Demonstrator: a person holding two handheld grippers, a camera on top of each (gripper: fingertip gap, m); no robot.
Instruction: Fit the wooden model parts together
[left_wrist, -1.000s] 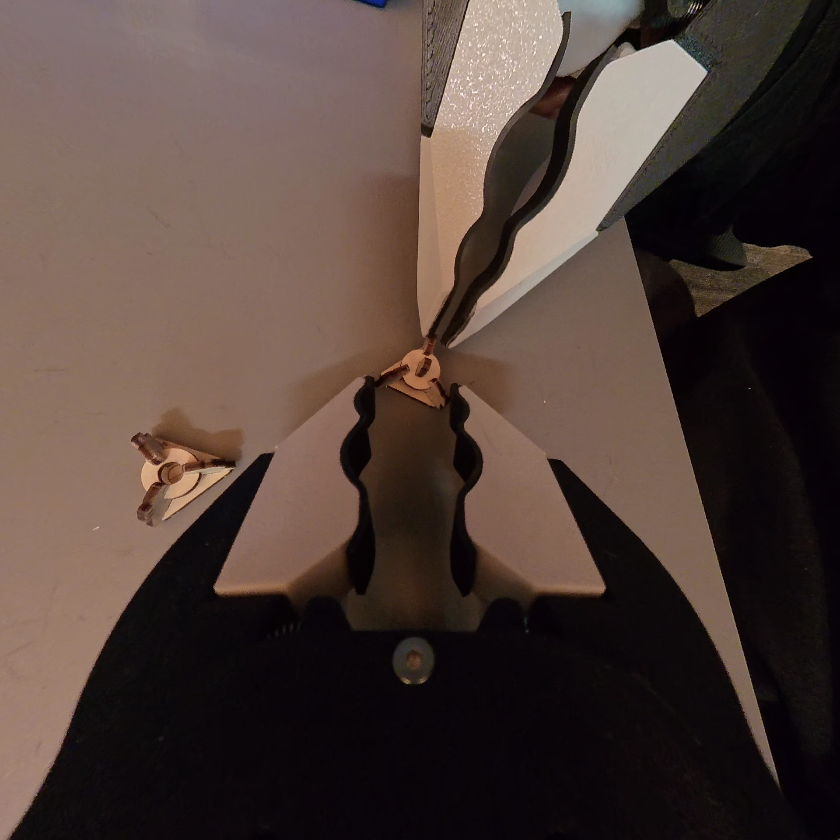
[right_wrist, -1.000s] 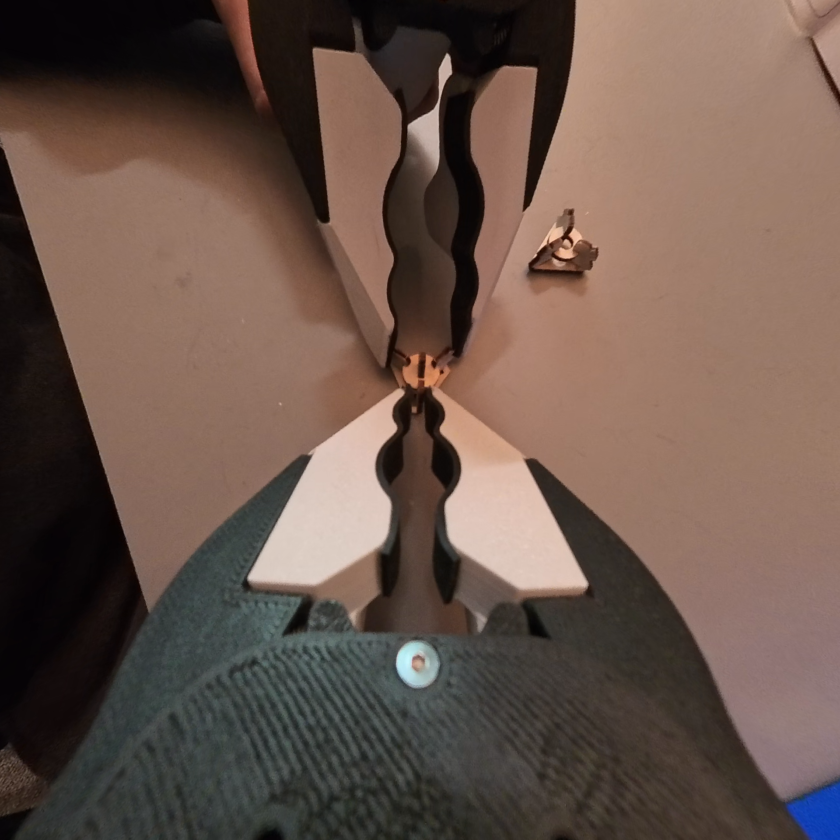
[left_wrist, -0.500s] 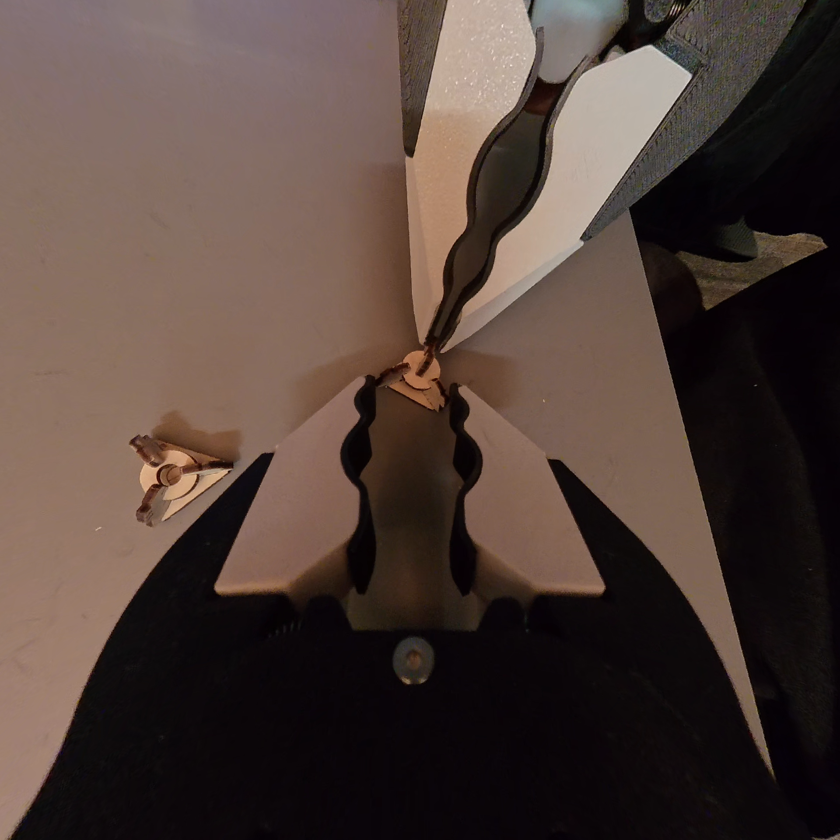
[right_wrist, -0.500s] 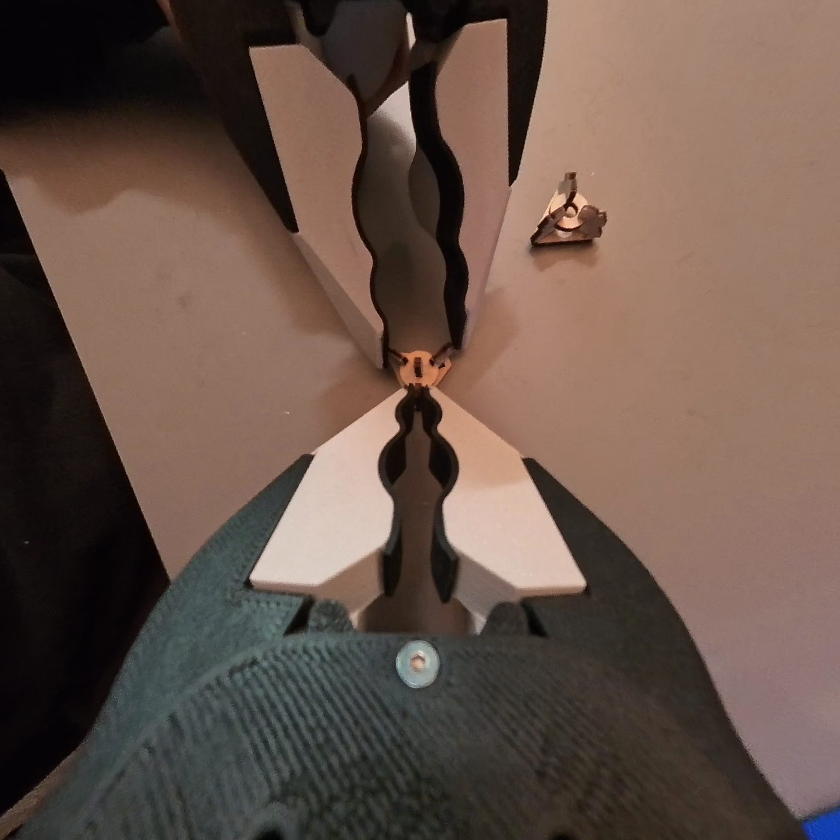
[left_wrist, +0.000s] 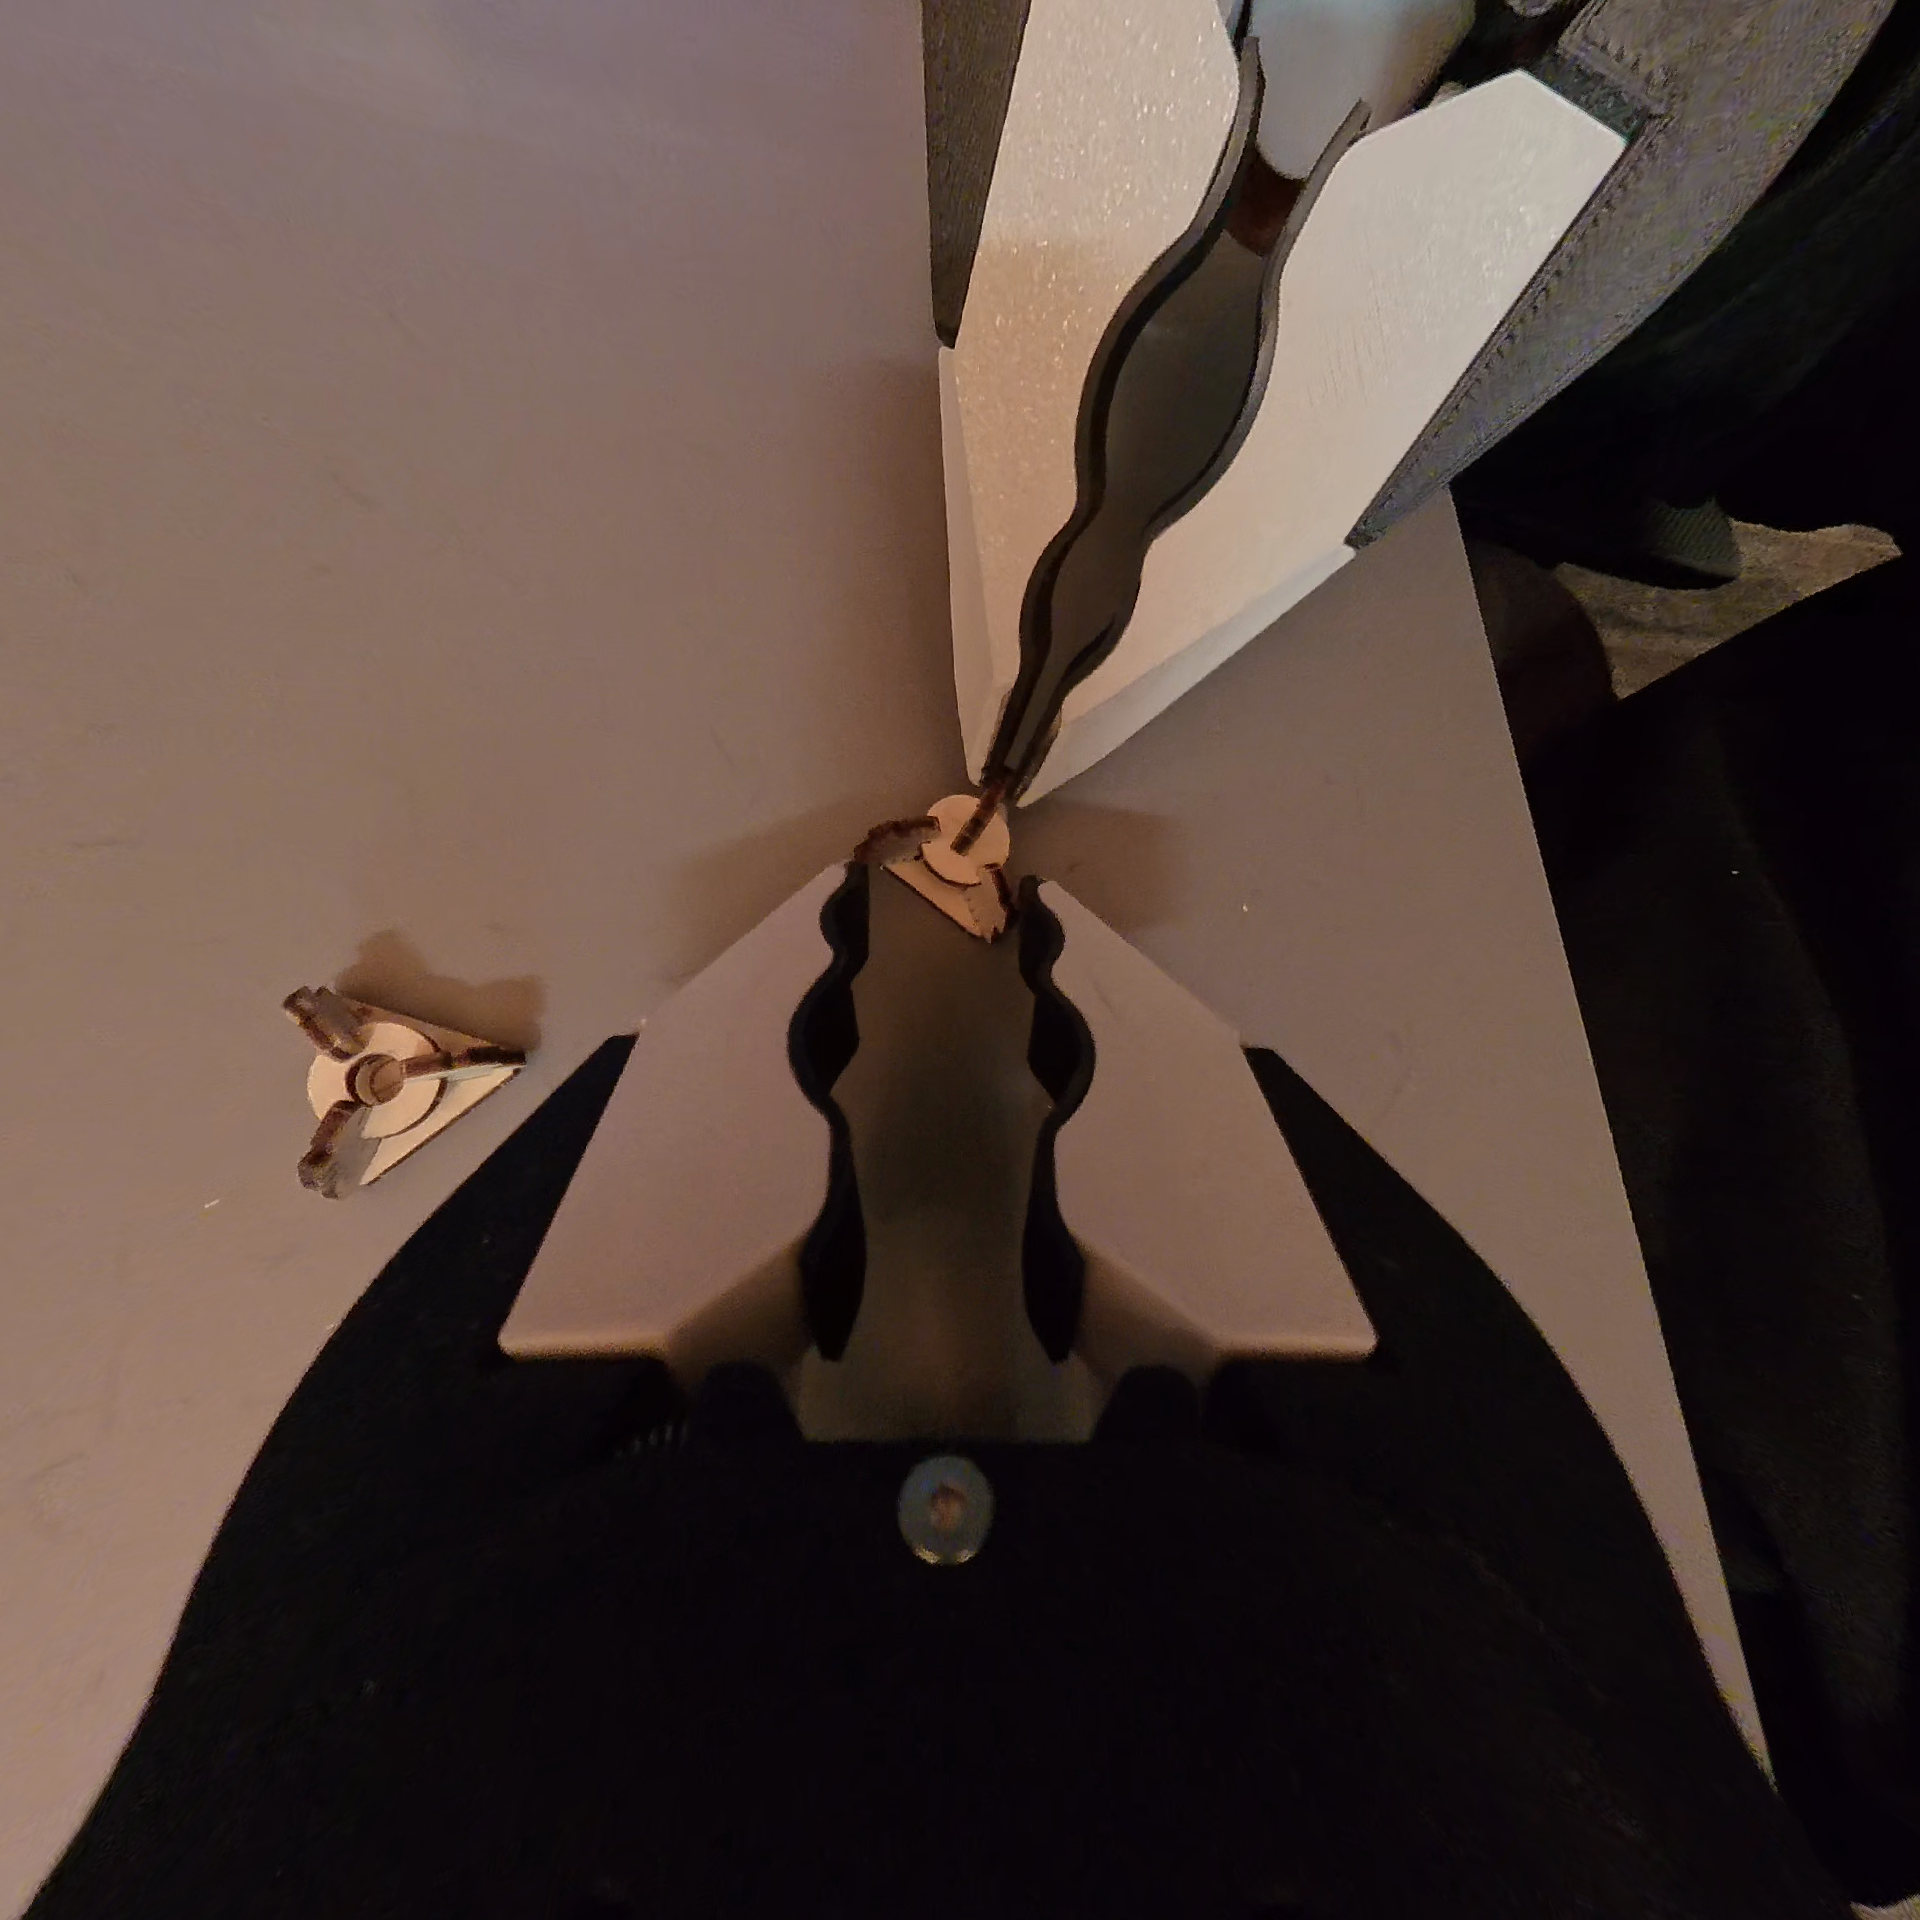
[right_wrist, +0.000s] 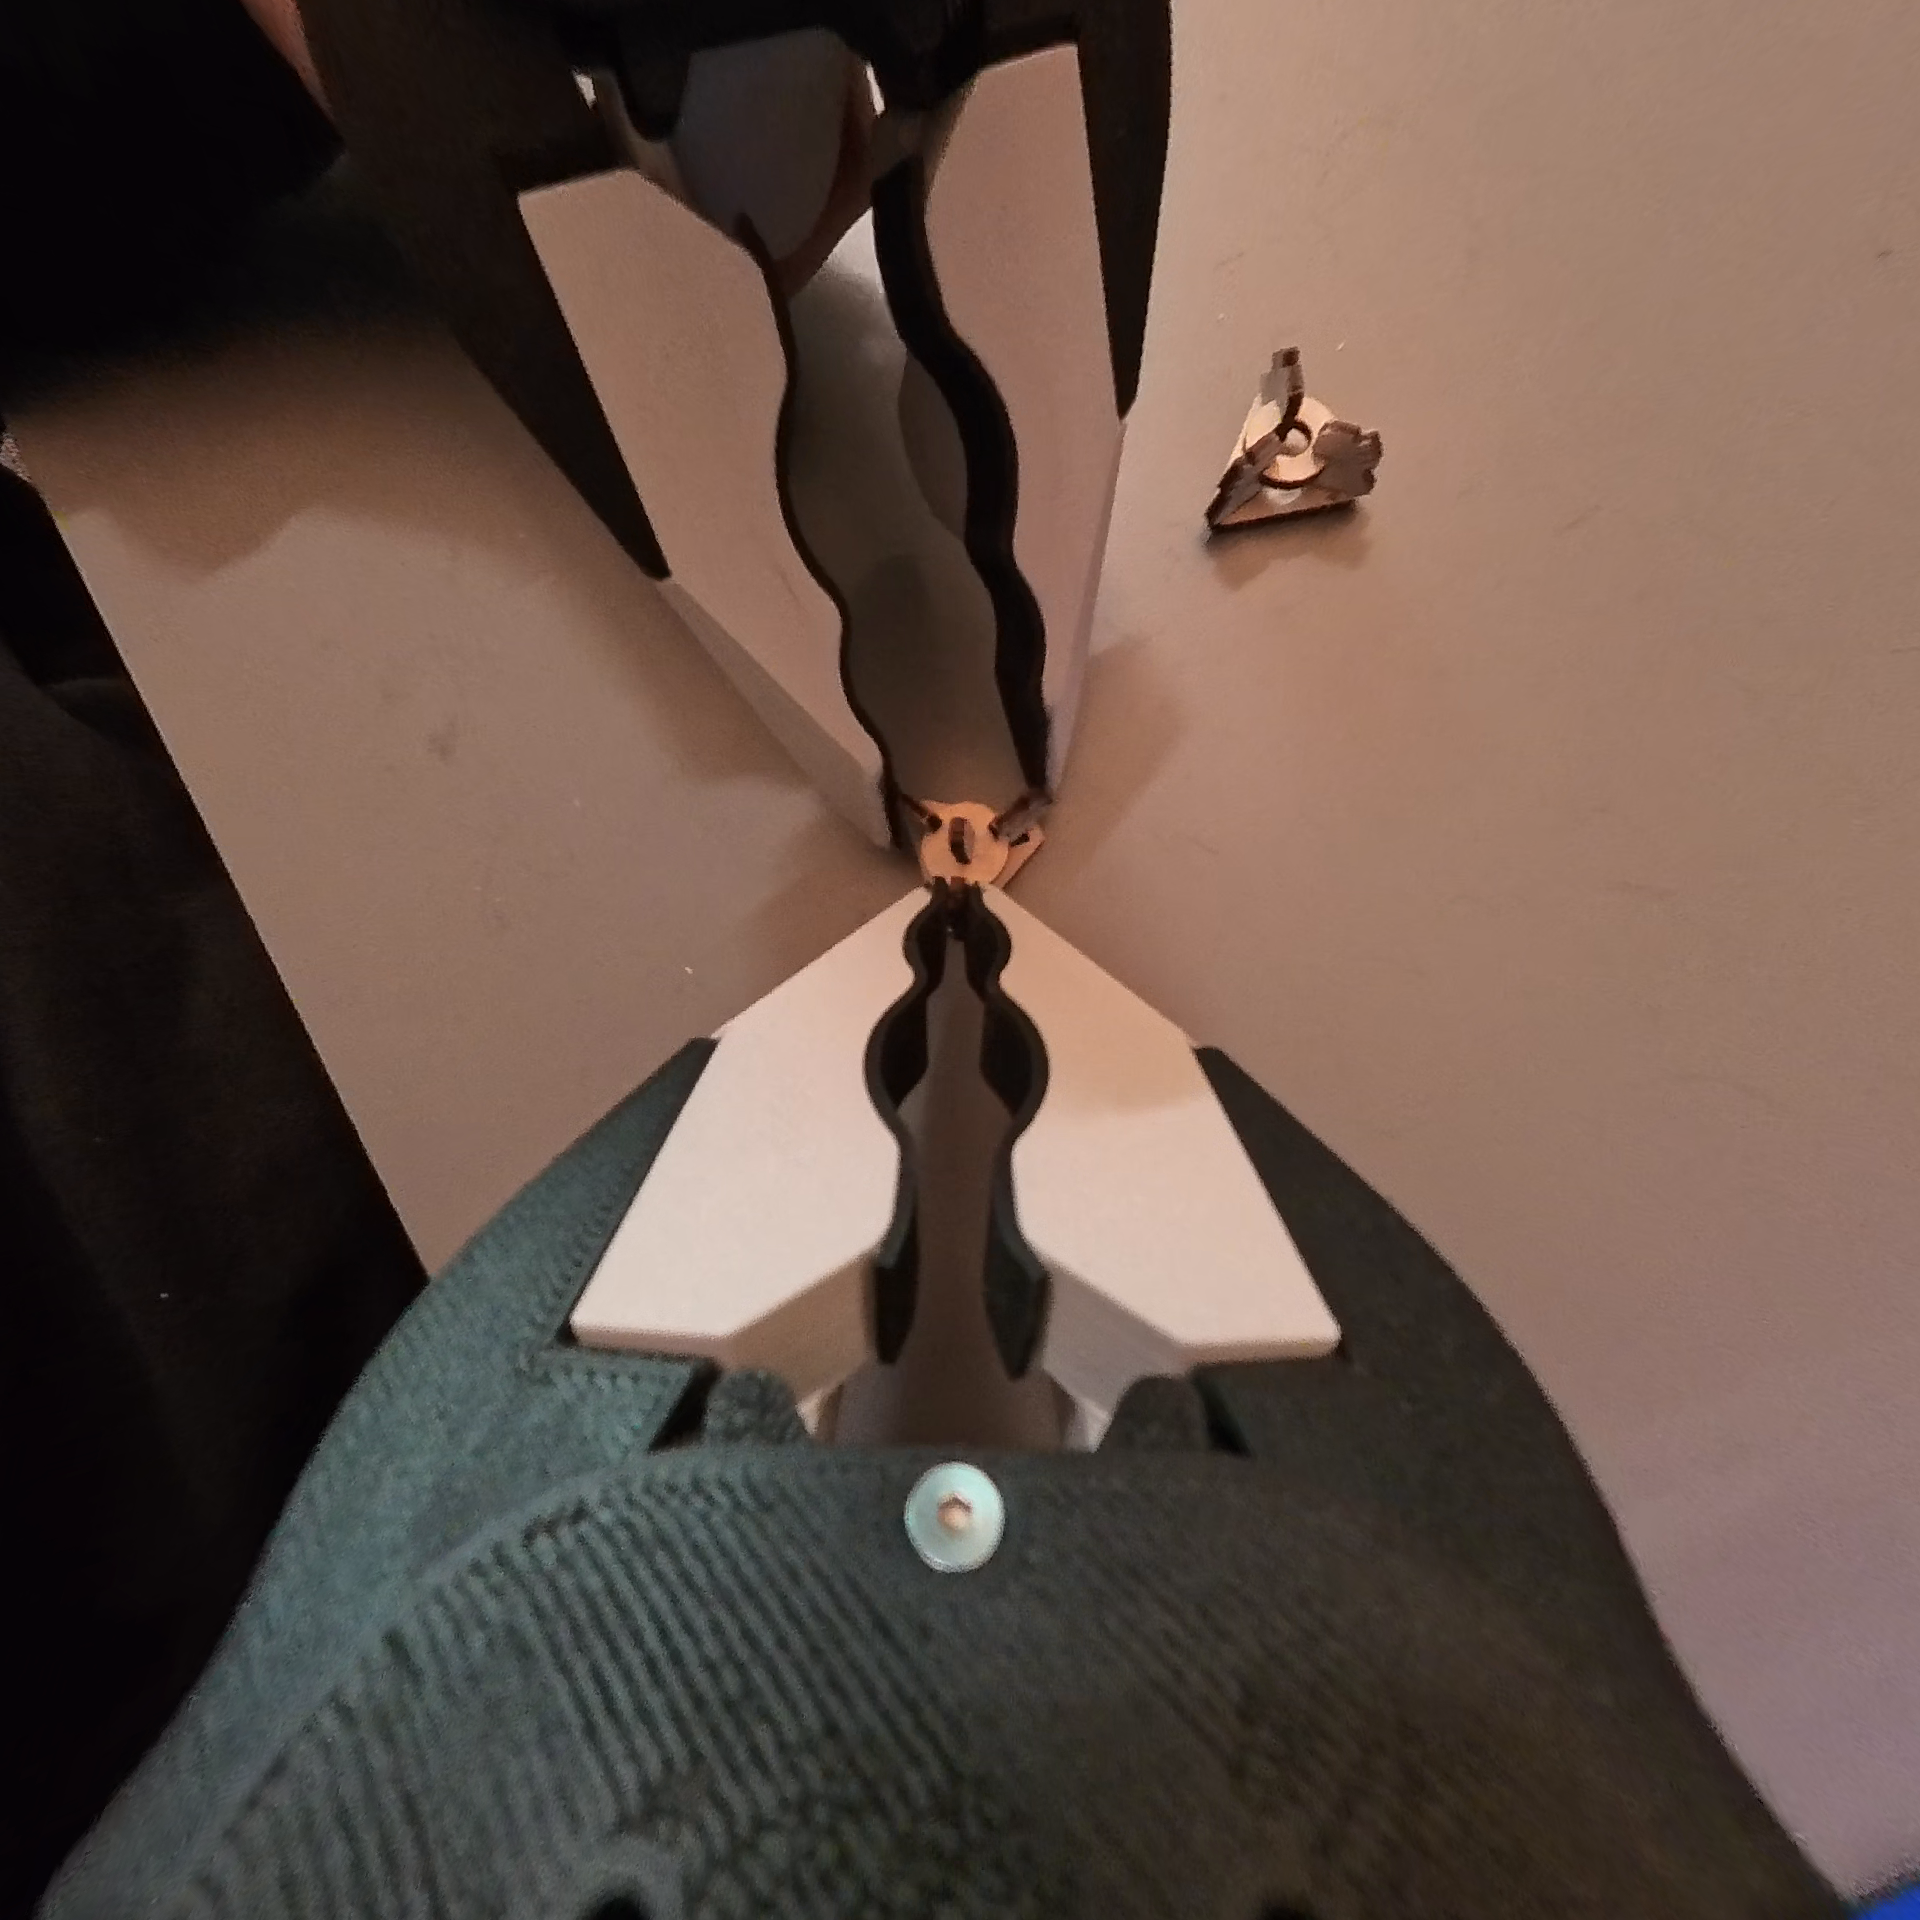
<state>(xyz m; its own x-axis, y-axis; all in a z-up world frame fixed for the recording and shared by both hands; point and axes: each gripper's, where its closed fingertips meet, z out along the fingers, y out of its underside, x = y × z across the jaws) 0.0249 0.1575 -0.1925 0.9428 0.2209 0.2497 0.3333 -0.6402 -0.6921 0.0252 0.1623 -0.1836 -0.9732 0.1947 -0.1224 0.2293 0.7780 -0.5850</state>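
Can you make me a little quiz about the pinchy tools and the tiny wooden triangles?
1. How many small triangular wooden pieces with round discs are on the pale table?
2. True or false: the right tool is wide open.
3. The left tool and the right tool meet at:
A) a small triangular wooden piece
B) a blue cup
C) a metal spoon

Key:
1. Two: one between the tools, one lying apart.
2. False.
3. A.

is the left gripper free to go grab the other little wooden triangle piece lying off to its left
Probably not right away. The left gripper is closed around the wooden assembly that the right gripper also pinches. The path over the bare table to the spare wooden piece looks unobstructed.
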